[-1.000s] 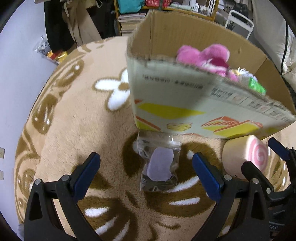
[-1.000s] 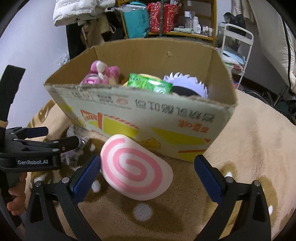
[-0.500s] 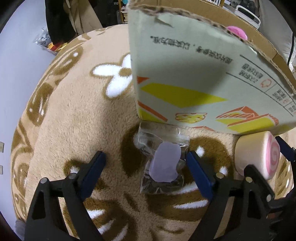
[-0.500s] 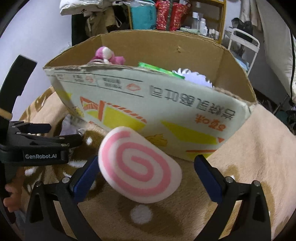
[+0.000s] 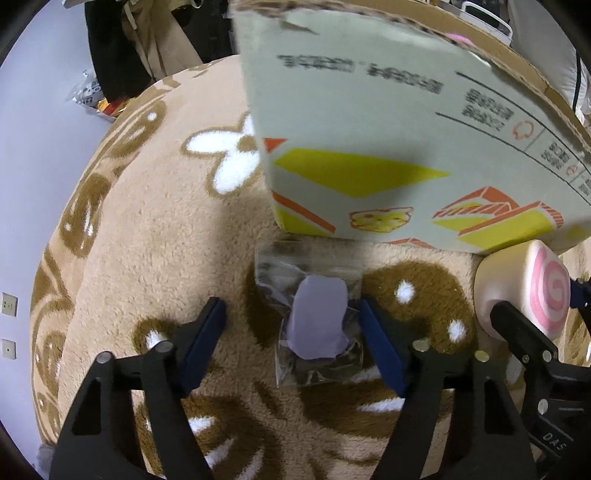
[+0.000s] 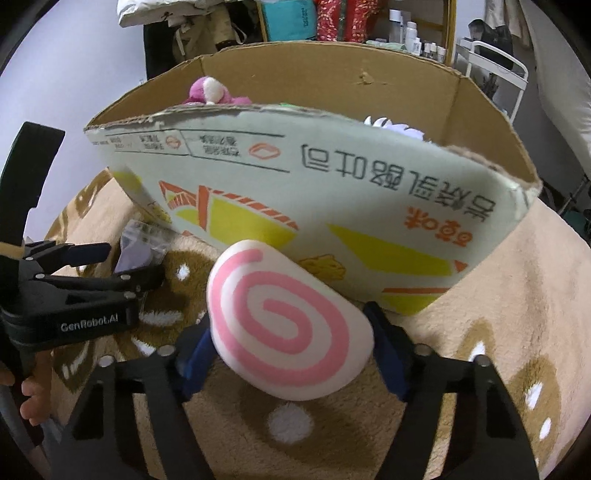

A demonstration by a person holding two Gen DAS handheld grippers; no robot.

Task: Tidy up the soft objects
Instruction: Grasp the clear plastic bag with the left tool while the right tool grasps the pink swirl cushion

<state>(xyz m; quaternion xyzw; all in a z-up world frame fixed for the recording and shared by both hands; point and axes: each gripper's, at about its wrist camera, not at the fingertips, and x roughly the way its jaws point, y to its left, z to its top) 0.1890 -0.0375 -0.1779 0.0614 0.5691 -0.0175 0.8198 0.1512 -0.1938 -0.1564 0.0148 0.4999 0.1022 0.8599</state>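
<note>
A clear plastic bag with a lilac soft piece lies on the tan rug in front of the cardboard box. My left gripper is low over the bag, jaws part closed; the right finger touches the bag, the left stands apart. A pink-and-white swirl cushion sits on the rug against the box. My right gripper has both blue pads pressed on the cushion's sides. The cushion also shows in the left wrist view. The box holds a pink plush and other soft toys.
The tan rug with brown and white patterns covers the floor. Shelves with bottles and bags stand behind the box, clothes hang at the back left, and a white rack stands at the back right.
Both grippers moved down and forward toward the rug. The left jaws narrowed around the bag. The right jaws closed onto the swirl cushion.
</note>
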